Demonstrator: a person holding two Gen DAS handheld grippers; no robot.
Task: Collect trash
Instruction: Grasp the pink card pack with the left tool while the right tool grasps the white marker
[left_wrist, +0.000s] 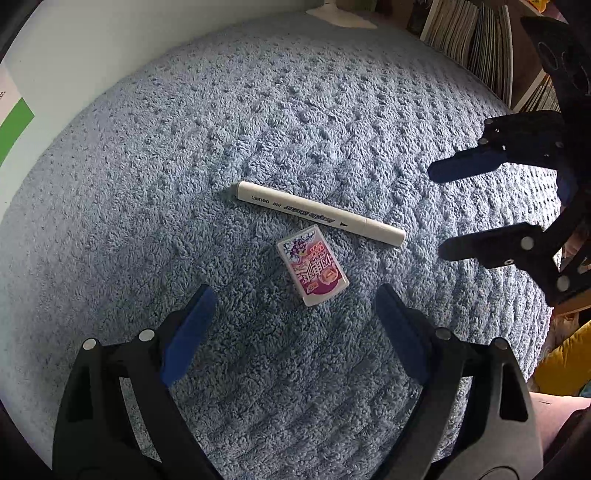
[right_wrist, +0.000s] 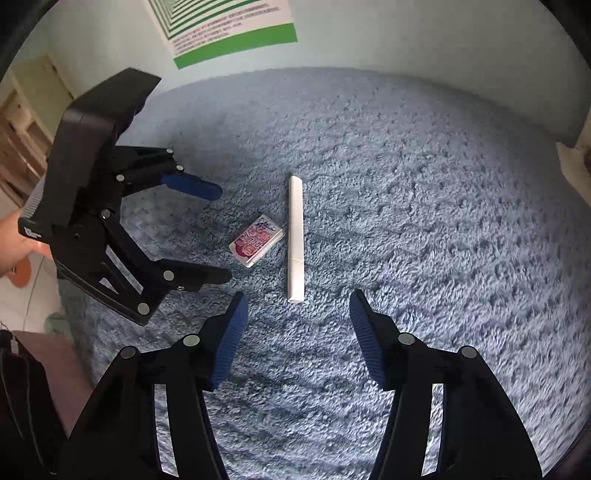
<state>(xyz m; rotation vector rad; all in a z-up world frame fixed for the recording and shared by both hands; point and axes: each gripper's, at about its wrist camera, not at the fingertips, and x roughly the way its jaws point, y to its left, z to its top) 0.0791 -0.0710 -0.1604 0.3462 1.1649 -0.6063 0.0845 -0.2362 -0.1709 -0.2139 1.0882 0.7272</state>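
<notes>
1. The left gripper (left_wrist: 295, 295) is nearest the left wrist camera, at 6 o'clock; its fingers are spread and grip nothing.
2. The box (left_wrist: 313, 266) lies on the blue rug (left_wrist: 147, 221) just ahead of them, untouched.
3. The marker (left_wrist: 320, 213) lies just beside the box, at its 12 o'clock.
4. The right gripper (left_wrist: 436, 212), at 3 o'clock, has fingers apart and empty.

Two wrist fisheyes, each looking steeply down along your own gripper's fingers, close above the blue rug (left_wrist: 258, 110). Your left-wrist view has the right gripper (left_wrist: 436, 210) at its right edge; your right-wrist view has the left gripper (right_wrist: 225, 232) at its left. Shared ground: white marker (left_wrist: 319, 212) (right_wrist: 295, 236), small pink packet (left_wrist: 314, 266) (right_wrist: 256, 240), surrounding rug.
</notes>
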